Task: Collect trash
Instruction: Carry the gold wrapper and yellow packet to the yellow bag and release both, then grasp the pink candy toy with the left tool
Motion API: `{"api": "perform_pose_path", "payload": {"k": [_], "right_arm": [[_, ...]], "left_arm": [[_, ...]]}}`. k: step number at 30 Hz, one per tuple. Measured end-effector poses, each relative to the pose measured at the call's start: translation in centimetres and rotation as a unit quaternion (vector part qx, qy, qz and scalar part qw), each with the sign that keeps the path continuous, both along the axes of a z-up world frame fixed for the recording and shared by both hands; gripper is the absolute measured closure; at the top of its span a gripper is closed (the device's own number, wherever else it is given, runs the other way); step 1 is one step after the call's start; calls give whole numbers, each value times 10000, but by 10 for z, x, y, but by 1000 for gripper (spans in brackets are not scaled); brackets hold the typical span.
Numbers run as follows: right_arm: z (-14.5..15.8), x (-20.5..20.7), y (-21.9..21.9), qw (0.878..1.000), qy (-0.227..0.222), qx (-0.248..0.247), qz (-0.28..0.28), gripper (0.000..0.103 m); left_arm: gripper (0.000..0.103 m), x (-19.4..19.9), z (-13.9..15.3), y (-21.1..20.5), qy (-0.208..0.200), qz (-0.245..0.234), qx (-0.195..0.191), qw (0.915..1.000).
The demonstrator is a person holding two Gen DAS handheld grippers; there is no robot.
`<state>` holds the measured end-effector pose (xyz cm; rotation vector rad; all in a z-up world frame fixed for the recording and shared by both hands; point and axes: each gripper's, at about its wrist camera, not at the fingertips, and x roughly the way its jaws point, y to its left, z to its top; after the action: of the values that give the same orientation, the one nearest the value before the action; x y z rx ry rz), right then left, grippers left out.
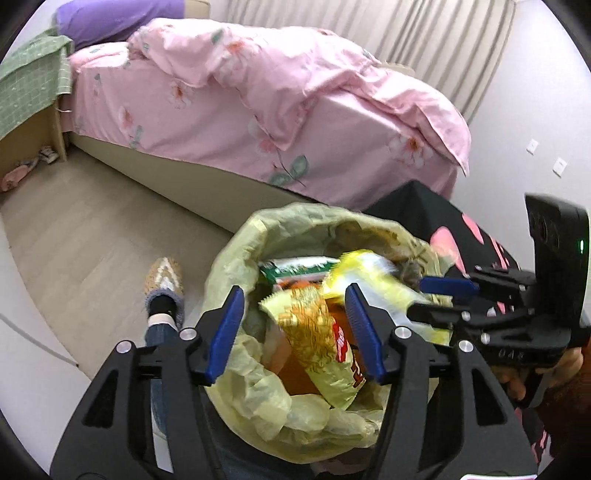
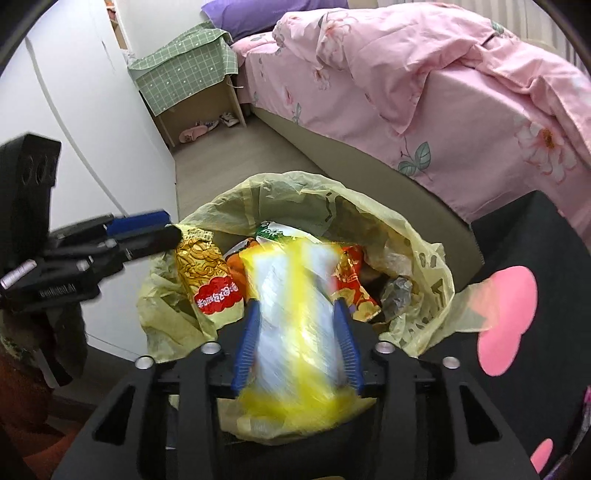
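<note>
A yellow trash bag (image 1: 266,391) stands open on the pale wood floor (image 1: 92,229), close to the near side of a bed (image 1: 258,122). Inside it lie snack wrappers: a gold noodle packet (image 1: 314,332) with a red label, a green and white packet (image 1: 295,267) behind it, and some orange ones.

The left gripper (image 1: 293,332) hangs over the bag's mouth with its 2 blue fingers (image 1: 225,332) spread apart. The gold packet shows between them, but the fingers do not press it.

The right gripper (image 2: 297,343) is also over the bag. A yellow and white wrapper (image 2: 295,332), all blurry, sits between its blue fingers, and it is too blurry to tell if they squeeze it.

The bed has a pink flowery quilt (image 1: 314,74) and a purple pillow (image 1: 110,18) at the far end. Beside the pillow is a small wooden table (image 2: 199,110) under a green checked cloth (image 2: 184,70), with slippers (image 2: 194,133) below. A white cupboard (image 2: 74,110) is on the left. A foot in a knitted slipper (image 1: 164,288) stands left of the bag
</note>
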<state>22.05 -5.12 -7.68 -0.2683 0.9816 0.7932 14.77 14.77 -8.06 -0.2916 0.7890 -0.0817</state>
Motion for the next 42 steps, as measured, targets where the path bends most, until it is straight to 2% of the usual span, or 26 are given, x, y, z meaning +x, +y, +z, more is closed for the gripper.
{"api": "perform_pose_path", "payload": {"k": [3, 7, 12, 14, 18, 21, 24, 27, 30, 33, 36, 38, 42], "right_arm": [[10, -7, -7, 9998, -217, 41, -17, 49], [33, -16, -32, 9978, -438, 437, -255, 48], [70, -46, -84, 9890, -1103, 729, -659, 48], [78, -54, -104, 9858, -1229, 804, -819, 45], [89, -81, -172, 9769, -1339, 1084, -1267, 42], [89, -100, -231, 9682, -1271, 1226, -1769, 41], [84, -117, -275, 9644, -1198, 925, -2168, 41], [82, -144, -313, 9477, -1576, 691, -2687, 41], [74, -158, -331, 9403, -1650, 607, -2914, 41], [60, -166, -342, 9406, -1585, 577, -2945, 41], [42, -172, -346, 9390, -1548, 573, -3016, 41], [36, -171, -350, 9384, -1459, 621, -3072, 41], [18, -176, -361, 9271, -1284, 831, -3422, 41]], "left_arm": [[46, -8, 17, 7, -183, 331, -28, 9993], [45, -18, 43, 3, -513, 534, 53, 9972], [43, -24, 66, -31, -751, 139, 121, 9970], [43, -23, 70, -54, -793, -146, 115, 9967], [43, -16, 69, -102, -800, -703, 108, 9943], [42, -11, 63, -142, -727, -1174, 106, 9904], [42, -9, 56, -186, -590, -1648, 81, 9845], [42, -7, 48, -227, -498, -2099, 200, 9763], [42, -7, 42, -258, -424, -2416, 246, 9691], [41, -5, 39, -283, -389, -2612, 278, 9641], [35, -1, 36, -303, -381, -2716, 370, 9609], [33, 8, 35, -315, -331, -2751, 286, 9604], [15, 41, 40, -349, -237, -2890, -161, 9569]]}}
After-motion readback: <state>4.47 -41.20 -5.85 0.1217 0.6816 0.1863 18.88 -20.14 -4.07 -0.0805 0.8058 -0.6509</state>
